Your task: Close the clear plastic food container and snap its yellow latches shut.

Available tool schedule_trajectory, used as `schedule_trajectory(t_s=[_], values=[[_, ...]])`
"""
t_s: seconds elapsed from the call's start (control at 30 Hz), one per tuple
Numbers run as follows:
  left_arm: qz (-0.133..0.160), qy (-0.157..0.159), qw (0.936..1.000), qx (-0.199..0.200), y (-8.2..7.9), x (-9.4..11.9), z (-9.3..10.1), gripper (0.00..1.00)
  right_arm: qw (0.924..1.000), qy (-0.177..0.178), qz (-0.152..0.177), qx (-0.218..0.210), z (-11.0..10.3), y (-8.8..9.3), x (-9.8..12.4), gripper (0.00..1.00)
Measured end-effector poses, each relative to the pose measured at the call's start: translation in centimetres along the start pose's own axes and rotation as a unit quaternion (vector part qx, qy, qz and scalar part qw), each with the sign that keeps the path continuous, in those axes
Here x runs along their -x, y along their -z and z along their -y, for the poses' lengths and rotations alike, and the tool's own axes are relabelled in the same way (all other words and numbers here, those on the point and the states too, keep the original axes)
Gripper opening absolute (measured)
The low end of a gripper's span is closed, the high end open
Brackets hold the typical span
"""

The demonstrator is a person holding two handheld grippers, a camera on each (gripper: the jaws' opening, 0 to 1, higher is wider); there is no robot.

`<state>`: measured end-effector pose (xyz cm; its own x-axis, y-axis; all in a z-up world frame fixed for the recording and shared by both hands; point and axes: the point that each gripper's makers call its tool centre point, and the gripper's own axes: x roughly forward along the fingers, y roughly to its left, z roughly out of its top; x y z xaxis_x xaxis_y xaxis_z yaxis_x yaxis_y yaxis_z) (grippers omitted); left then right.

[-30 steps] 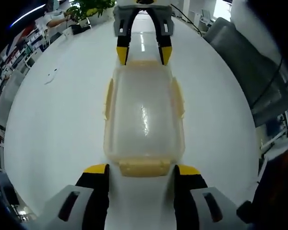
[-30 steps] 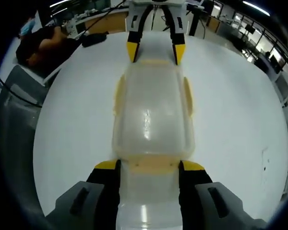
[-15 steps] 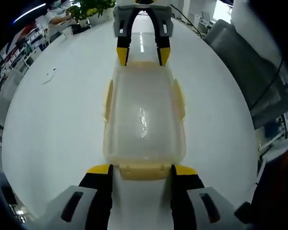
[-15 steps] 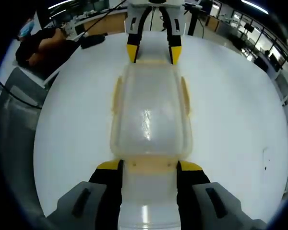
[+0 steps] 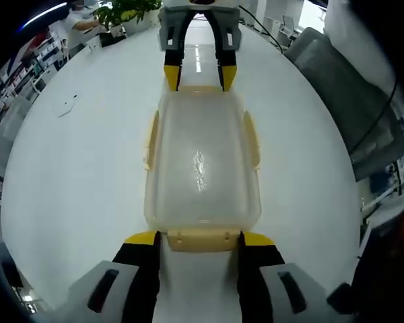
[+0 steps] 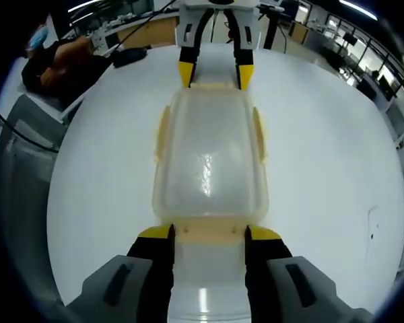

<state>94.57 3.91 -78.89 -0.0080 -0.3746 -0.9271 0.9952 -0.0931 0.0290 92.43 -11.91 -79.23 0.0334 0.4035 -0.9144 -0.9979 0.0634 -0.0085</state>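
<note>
The clear plastic container [image 5: 202,161] lies lengthwise on the white table, its lid down on it. Pale yellow side latches [image 5: 150,138] [image 5: 252,138] stick out from the long edges. My left gripper [image 5: 200,239] is open, its yellow-tipped jaws close on either side of the near end latch [image 5: 202,239]. At the far end, my right gripper [image 5: 198,74] stands over the other short edge. In the right gripper view the container [image 6: 209,161] runs the same way. There my right gripper [image 6: 209,234] is open, closely flanking its end latch [image 6: 209,232], with my left gripper [image 6: 215,71] opposite.
The round white table [image 5: 74,175] spreads wide on both sides of the container. A grey chair [image 5: 350,101] stands at one edge. A person in dark clothes [image 6: 57,64] sits at another. Plants [image 5: 124,13] and desks lie beyond.
Both grippers' jaws have narrowed a little around the end latches. The container sits slightly closer in each view; the lid looks flatter.
</note>
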Motion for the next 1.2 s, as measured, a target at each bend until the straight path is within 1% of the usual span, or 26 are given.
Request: schedule_trajectory(t_s=[0.07, 0.23, 0.5, 0.87, 0.97, 1.0, 1.07, 1.1, 1.13, 1.2], values=[[0.000, 0.001, 1.0000, -0.001, 0.0, 0.1, 0.0, 0.35, 1.0000, 0.001, 0.000, -0.001, 0.0, 0.0, 0.1, 0.38], [-0.003, 0.001, 1.0000, 0.000, 0.0, 0.1, 0.0, 0.34, 1.0000, 0.001, 0.001, -0.001, 0.2, 0.1, 0.0, 0.38], [-0.002, 0.000, 1.0000, 0.004, -0.1, 0.0, -0.2, 0.33, 1.0000, 0.001, 0.001, -0.003, -0.5, 0.2, 0.7, 0.37], [0.012, -0.001, 0.9999, 0.009, -0.2, 0.1, -0.1, 0.32, 1.0000, -0.001, -0.005, 0.002, -0.2, 0.1, 0.5, 0.35], [-0.003, -0.006, 1.0000, 0.007, -0.3, 0.1, 0.0, 0.32, 0.9999, -0.004, -0.008, 0.006, -0.2, 0.1, 0.5, 0.35], [-0.009, -0.006, 0.9999, -0.001, -0.3, 0.2, 0.1, 0.32, 0.9999, -0.005, -0.010, 0.005, -0.3, 0.0, 0.7, 0.35], [-0.012, -0.004, 0.9999, 0.008, -0.4, 0.5, 0.3, 0.32, 0.9998, -0.004, -0.014, 0.011, -0.6, -0.3, 1.2, 0.35], [-0.011, -0.005, 0.9999, 0.009, -0.5, 1.0, 0.5, 0.32, 0.9998, -0.004, -0.015, 0.013, -0.7, -0.4, 1.4, 0.35], [-0.011, -0.007, 0.9999, 0.009, -0.5, 1.2, 0.5, 0.32, 0.9998, -0.003, -0.012, 0.013, -0.4, -0.6, 1.5, 0.35], [-0.011, -0.009, 0.9998, 0.013, -0.8, 2.3, 0.9, 0.32, 0.9998, -0.004, -0.011, 0.018, -0.6, -1.0, 2.1, 0.35]])
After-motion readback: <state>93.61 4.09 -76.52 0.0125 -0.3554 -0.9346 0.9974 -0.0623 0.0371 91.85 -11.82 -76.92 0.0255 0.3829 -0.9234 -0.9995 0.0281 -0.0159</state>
